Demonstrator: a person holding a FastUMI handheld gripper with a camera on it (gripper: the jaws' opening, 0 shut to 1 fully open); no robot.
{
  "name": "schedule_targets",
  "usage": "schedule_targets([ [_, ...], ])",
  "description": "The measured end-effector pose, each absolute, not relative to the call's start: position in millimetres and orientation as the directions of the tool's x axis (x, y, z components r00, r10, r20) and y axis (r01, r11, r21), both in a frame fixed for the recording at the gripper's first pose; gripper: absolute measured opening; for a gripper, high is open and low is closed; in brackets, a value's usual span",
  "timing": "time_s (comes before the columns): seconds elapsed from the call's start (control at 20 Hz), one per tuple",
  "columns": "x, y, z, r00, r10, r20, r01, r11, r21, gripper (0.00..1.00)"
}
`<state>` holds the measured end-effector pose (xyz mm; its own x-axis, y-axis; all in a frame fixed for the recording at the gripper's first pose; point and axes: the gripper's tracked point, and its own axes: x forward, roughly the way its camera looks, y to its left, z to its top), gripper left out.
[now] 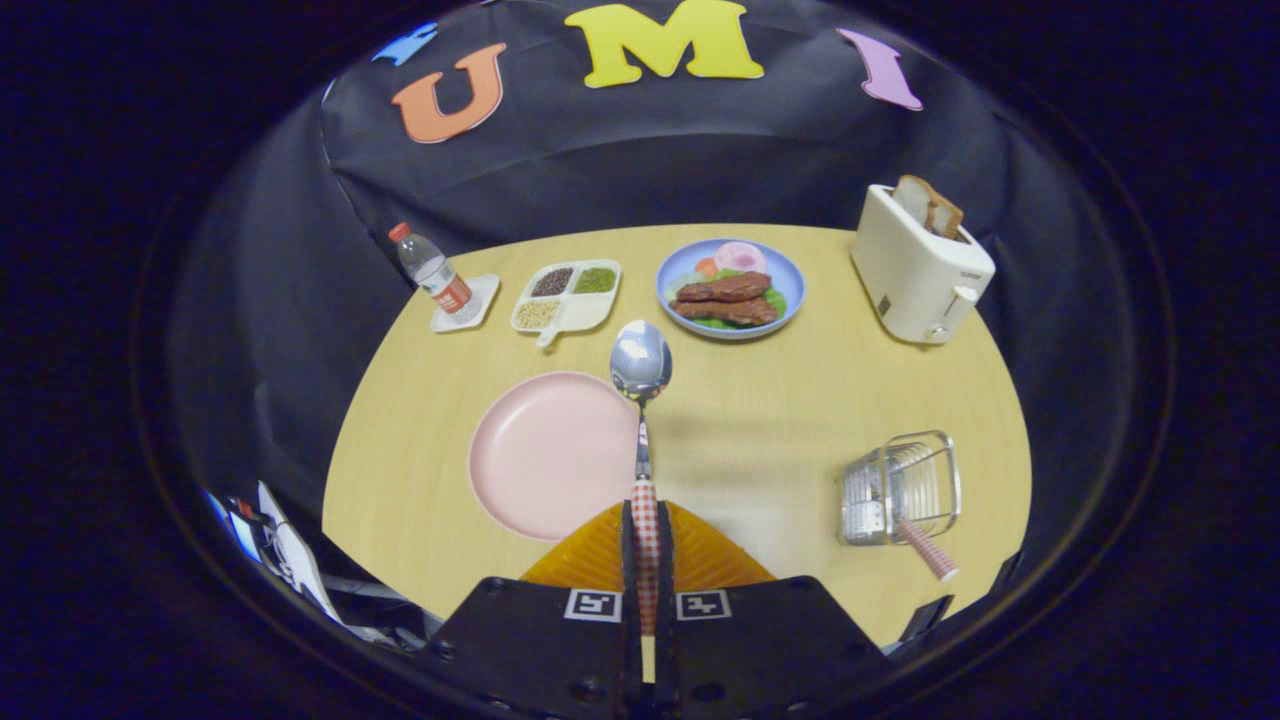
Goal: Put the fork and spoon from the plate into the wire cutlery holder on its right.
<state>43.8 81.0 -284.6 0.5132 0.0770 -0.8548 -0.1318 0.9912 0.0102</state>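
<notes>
gripper clamped tight on the spoon by its checkered handle, long axis running straight ahead, bowl pointing away past the pink plate. off right, the wire cutlery holder holds another checkered handle, presumably the fork.

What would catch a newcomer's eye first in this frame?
The spoon stands out first: the tool is shut on its checked handle, and its shiny bowl sticks out ahead of the fingers, above the right edge of the bare pink plate. To the right sits the wire cutlery holder, already holding a piece with a checked handle. Beyond are a blue plate of food and a toaster with bread in it.
</notes>
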Motion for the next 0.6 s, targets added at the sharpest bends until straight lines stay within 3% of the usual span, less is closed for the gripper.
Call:
schedule_targets([
  [0.3,46.8,-7.4,-252.7,0.524,0.019,-0.851,-0.098,0.994,-0.038,0.05],
  [0.6,34.7,-78.6,-243.2,0.449,-0.043,-0.892,-0.127,0.986,-0.112,0.05],
])
